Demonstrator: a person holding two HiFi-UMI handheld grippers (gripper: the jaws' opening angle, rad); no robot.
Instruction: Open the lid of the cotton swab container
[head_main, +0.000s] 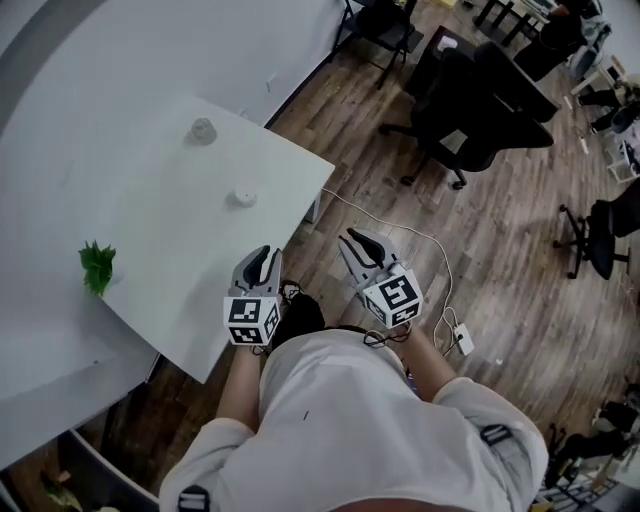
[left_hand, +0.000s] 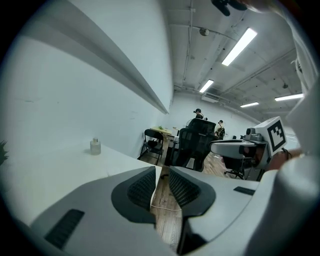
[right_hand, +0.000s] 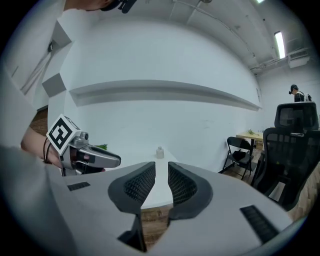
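A small clear container with a cap (head_main: 203, 130) stands far back on the white table (head_main: 150, 250); it also shows as the container (left_hand: 95, 146) and the container (right_hand: 159, 152) in the gripper views. A small round white object (head_main: 243, 198) lies nearer the table's right edge. My left gripper (head_main: 265, 254) hovers at the table's near right edge, well short of both. My right gripper (head_main: 352, 240) is beside it over the wood floor. The jaws of the left gripper (left_hand: 160, 172) and of the right gripper (right_hand: 161, 170) each stand narrowly apart with nothing between them.
A green leafy sprig (head_main: 97, 268) lies at the table's left. Black office chairs (head_main: 470, 110) stand on the wood floor to the right. A white cable leads to a power strip (head_main: 462, 340). A wall ledge (right_hand: 165, 92) runs above the table. People stand far back.
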